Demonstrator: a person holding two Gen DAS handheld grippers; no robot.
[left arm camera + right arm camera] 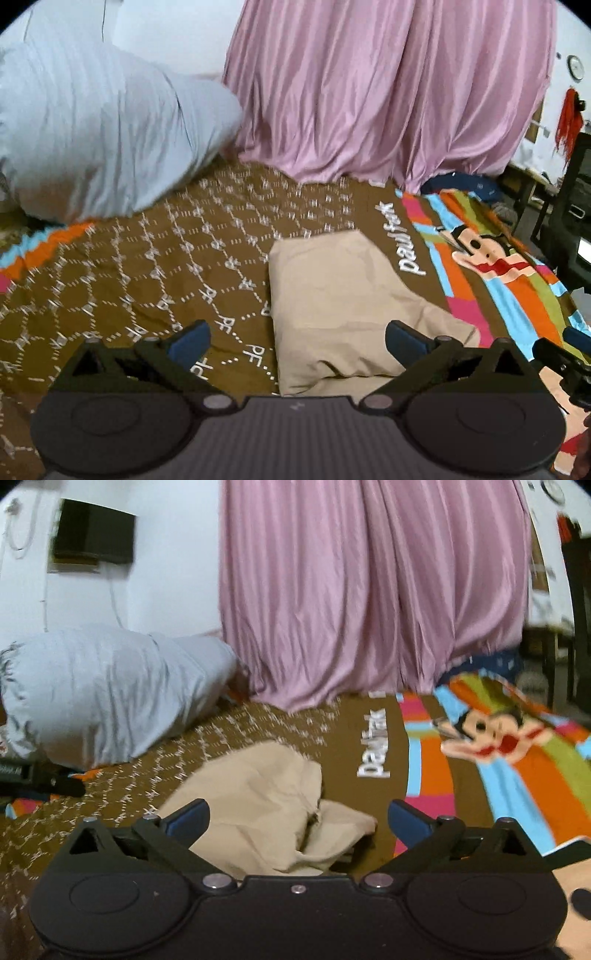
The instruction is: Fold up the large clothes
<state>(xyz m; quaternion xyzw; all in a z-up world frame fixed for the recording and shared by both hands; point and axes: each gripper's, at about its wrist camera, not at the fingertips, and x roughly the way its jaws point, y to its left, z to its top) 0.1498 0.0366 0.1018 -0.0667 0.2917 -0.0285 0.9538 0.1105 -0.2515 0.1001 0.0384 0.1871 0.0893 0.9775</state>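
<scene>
Nearest the lens, the left gripper (297,338) stands with jaws wide and nothing between them; the right gripper (297,818) is likewise spread and empty. Just beyond both lies the beige garment (332,295), a compact folded bundle resting on the brown patterned bedspread (147,277), with one loose flap at its near right corner. Beyond the garment, a pale pillow (92,140) sits to its left and a pink curtain (388,92) behind. The fold appears finished and released; next, presumably, tidy the flap or fetch another garment.
</scene>
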